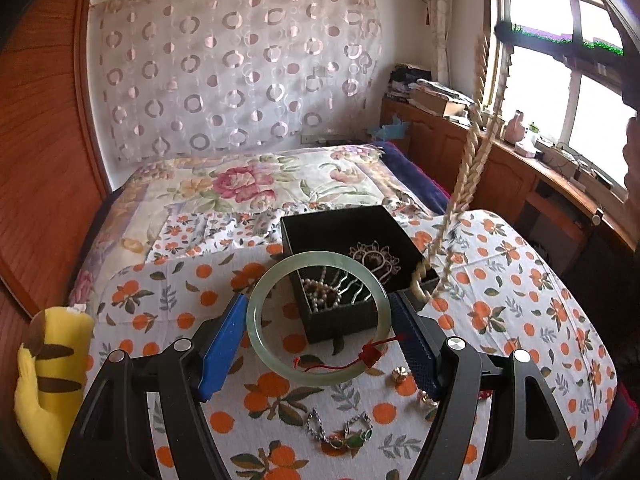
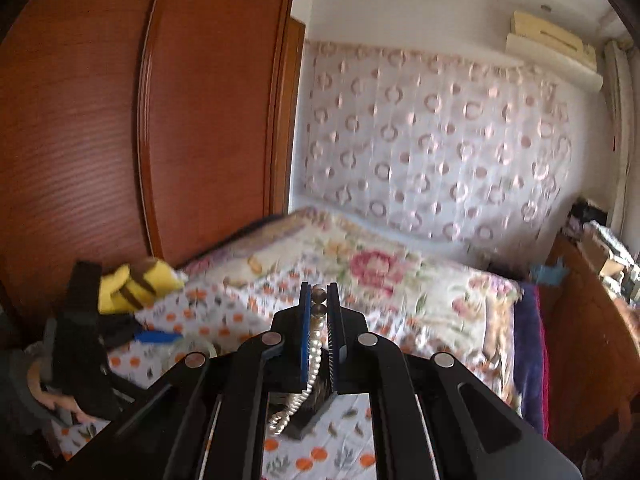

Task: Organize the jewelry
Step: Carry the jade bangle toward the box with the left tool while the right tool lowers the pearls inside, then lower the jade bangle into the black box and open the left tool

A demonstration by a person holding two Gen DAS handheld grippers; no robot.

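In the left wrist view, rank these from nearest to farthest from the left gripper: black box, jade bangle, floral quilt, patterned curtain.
1. jade bangle: between the left gripper jaws.
2. black box: just ahead, on the orange-print cloth.
3. floral quilt: beyond the box, on the bed.
4. patterned curtain: against the back wall.

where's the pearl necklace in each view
Left wrist view: the pearl necklace hangs as a long strand at right, from the top down to the black box.
Right wrist view: the pearl necklace sits at centre, pinched between the fingers of the right hand-held gripper, trailing downward.
Shared landmark: the yellow striped plush, at left in both views.
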